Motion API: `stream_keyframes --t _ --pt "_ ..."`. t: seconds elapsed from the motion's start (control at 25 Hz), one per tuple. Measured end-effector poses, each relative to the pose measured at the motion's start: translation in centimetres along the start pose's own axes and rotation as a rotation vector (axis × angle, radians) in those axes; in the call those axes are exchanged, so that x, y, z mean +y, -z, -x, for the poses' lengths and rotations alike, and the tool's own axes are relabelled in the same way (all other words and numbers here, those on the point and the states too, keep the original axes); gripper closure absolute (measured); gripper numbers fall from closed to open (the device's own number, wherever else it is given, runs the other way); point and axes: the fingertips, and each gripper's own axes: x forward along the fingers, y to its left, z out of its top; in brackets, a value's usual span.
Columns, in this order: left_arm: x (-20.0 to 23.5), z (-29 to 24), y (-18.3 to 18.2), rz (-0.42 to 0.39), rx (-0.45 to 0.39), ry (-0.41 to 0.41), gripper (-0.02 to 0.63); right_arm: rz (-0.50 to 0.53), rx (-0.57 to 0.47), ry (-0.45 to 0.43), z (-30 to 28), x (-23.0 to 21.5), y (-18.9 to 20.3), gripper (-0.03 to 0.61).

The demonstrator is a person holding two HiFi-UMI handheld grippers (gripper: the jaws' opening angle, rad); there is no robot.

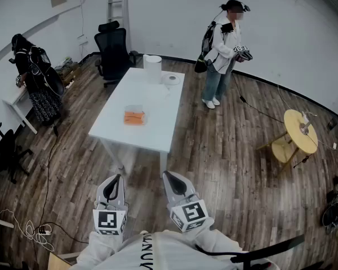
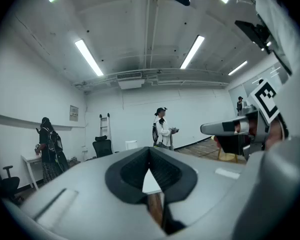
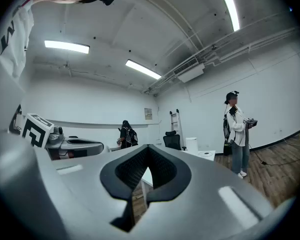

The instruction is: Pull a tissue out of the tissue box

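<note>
The tissue box appears to be the small flat orange pack in a clear wrap, lying on the white worktop. It sits well ahead of both tongs, roughly between the lines they point along and a little nearer the left one. It lies flat. Its long axis runs across the direction the tongs point, side to side in the head view. It is too small to show where the opening is or whether a tissue stands up from it.

Judging from this, the task has not begun. Nothing has been drawn out of the pack, no loose tissue lies on the worktop, and neither tool is near it. The approach, the pinch on a tissue and the pull are all left to do.

The left tongs and the right tongs are held level and side by side, close to the person's chest. They are over the wooden floor, short of the worktop's near edge. Each gripper view shows its dark pads brought together at the tip with nothing between them.

Beyond the pack, at the worktop's far end, an upright white paper roll stands with a flatter roll just beside it.
</note>
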Motion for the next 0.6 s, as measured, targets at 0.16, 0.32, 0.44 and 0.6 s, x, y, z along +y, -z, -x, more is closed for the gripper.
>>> stream_keyframes --t 0.16,0.32,0.44,0.6 --pt "-0.3 -0.4 0.2 0.019 -0.011 0.016 0.617 -0.002 0.006 -0.001 -0.2 -0.2 0.3 0.58" --pt "-1.0 -0.6 0.2 0.016 -0.009 0.017 0.617 -0.004 0.009 -0.009 0.1 -0.5 0.4 0.58" --pt "-1.3 -1.0 0.3 0.013 -0.004 0.016 0.617 -0.022 -0.001 -0.017 0.4 -0.9 0.3 0.578" --pt "-1.4 -1.0 0.5 0.002 0.002 0.001 0.617 -0.048 -0.008 -0.022 1.0 -1.5 0.6 0.578"
